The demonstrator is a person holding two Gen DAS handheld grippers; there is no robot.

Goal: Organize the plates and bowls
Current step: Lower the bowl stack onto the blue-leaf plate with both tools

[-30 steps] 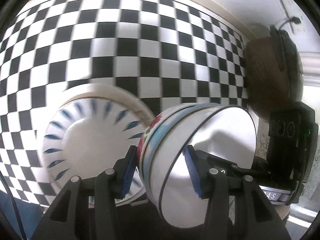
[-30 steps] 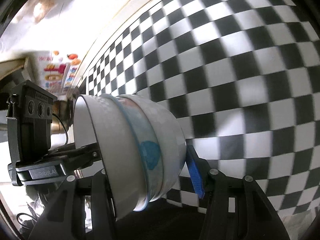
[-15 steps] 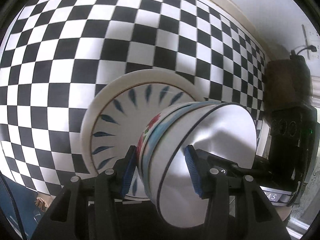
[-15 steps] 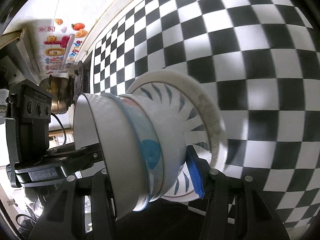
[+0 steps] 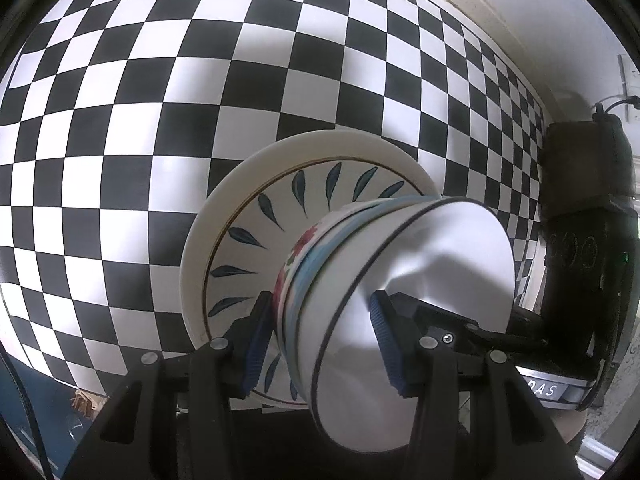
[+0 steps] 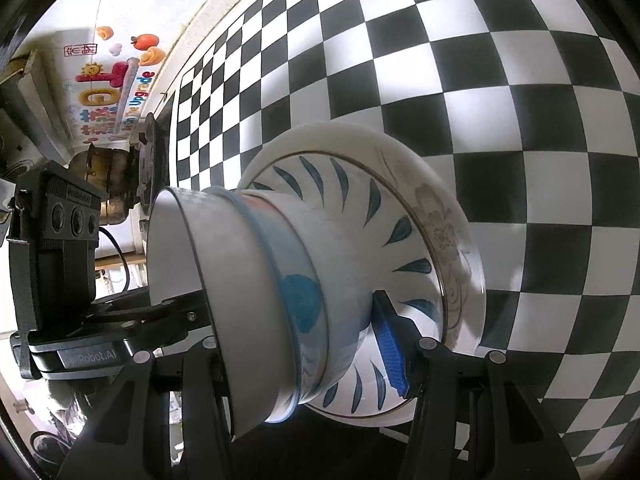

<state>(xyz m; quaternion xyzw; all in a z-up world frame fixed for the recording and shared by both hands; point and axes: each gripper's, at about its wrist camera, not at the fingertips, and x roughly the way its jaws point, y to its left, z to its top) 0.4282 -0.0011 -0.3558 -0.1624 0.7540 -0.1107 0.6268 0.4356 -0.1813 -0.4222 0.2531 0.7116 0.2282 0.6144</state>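
Note:
A stack of nested bowls, white with blue and red patterns, is gripped from opposite sides. My left gripper is shut on its rim wall, one pad inside and one outside. My right gripper is shut on the other side; only its outer blue pad shows. The bowls hang tilted just over the middle of a leaf-patterned plate, which lies on a larger white plate. Whether the bowls' base touches the plate I cannot tell.
The plates lie on a black-and-white checkered tablecloth. A brown pot with a black lid stands at the table's far end by the wall. The table's near edge runs below the plates.
Both grippers carried the bowl stack across the table and lower. The stacked plates came into view and now sit directly behind the bowls. Both grips stayed the same.

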